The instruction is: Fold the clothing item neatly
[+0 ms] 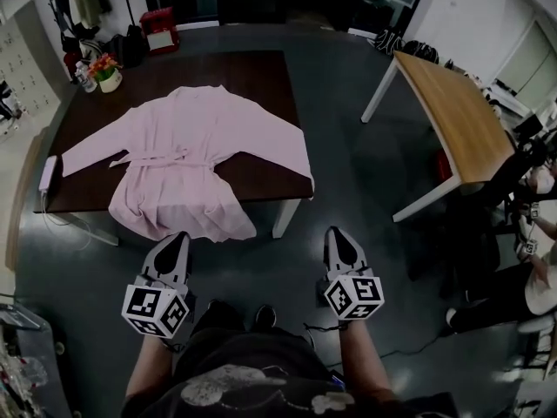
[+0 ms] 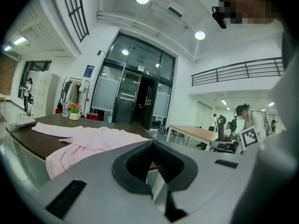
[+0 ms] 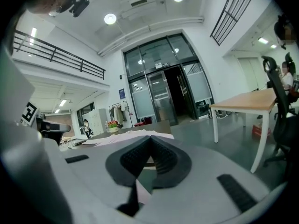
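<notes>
- On the dark brown rectangular table (image 1: 261, 81), a pale pink fabric robe (image 1: 187, 155) lies spread flat, with its sleeves out to both sides and its hem hanging over the near edge.
- No fold shows yet, so I judge the whole task is left: sleeves in, then the body doubled.
- The left gripper (image 1: 178, 239) and right gripper (image 1: 338, 233) hang short of the table, jaws pressed together on nothing, neither touching the robe.
- A small potted flower bunch (image 1: 107, 70) stands at the table's far left corner.

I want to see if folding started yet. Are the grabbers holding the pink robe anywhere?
Nothing is held. The left gripper and right gripper are both shut and empty, short of the table. The pink robe lies spread on it, untouched.
</notes>
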A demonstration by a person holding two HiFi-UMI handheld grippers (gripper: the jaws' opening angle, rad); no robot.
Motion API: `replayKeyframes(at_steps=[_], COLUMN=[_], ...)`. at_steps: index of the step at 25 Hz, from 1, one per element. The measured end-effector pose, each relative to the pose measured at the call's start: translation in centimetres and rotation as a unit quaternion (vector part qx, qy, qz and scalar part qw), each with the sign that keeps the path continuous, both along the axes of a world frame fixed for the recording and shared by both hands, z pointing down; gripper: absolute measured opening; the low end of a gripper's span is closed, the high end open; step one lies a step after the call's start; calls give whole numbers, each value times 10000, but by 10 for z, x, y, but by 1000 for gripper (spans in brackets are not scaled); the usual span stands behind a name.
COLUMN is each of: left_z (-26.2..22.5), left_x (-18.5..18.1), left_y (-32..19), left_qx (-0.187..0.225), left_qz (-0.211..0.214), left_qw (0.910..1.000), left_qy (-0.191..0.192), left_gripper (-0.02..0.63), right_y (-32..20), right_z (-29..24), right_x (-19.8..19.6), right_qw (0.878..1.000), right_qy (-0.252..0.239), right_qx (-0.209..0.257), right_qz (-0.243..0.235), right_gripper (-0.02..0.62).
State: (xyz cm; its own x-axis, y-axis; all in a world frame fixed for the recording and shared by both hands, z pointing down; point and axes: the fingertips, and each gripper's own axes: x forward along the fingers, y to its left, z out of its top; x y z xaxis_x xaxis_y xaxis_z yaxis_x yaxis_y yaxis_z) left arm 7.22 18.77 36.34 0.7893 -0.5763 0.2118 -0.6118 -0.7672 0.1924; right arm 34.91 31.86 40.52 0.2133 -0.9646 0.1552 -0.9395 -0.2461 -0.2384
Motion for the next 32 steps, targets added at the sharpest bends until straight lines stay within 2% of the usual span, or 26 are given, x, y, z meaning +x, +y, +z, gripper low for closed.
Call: replayKeyframes(at_steps=[4,14,19,22,27,32], left_z=[11,20,38,49,60,65], left_x=[25,92,123,141,175,212], left_y=[-9,-66,-81,-93,-92,-91], left_qx=[-70,-235,-331,-430,-541,-582], left_qz=[116,526,890,918,792,407], left_qw=[9998,9983,9954,9947,9947,9959], left_qy=[-140,-92,-142,-181,-382,-565], left_gripper=[9,9,9,9,9,9], right_y=[-4,-51,-70,-81,-90,-104], right_z=[10,18,42,60,91,129], right_x=[18,64,88,105,129,153], right_qw=[9998,9986,9964,9948,9945,9915], right_qy=[-142,-46,-45,12,-112,-12], right_qx=[-3,-239,-432,-634,-966,-1251], right_qz=[120,479,734,794,395,-361], right_gripper=[-8,-8,-8,-8,-6,-6])
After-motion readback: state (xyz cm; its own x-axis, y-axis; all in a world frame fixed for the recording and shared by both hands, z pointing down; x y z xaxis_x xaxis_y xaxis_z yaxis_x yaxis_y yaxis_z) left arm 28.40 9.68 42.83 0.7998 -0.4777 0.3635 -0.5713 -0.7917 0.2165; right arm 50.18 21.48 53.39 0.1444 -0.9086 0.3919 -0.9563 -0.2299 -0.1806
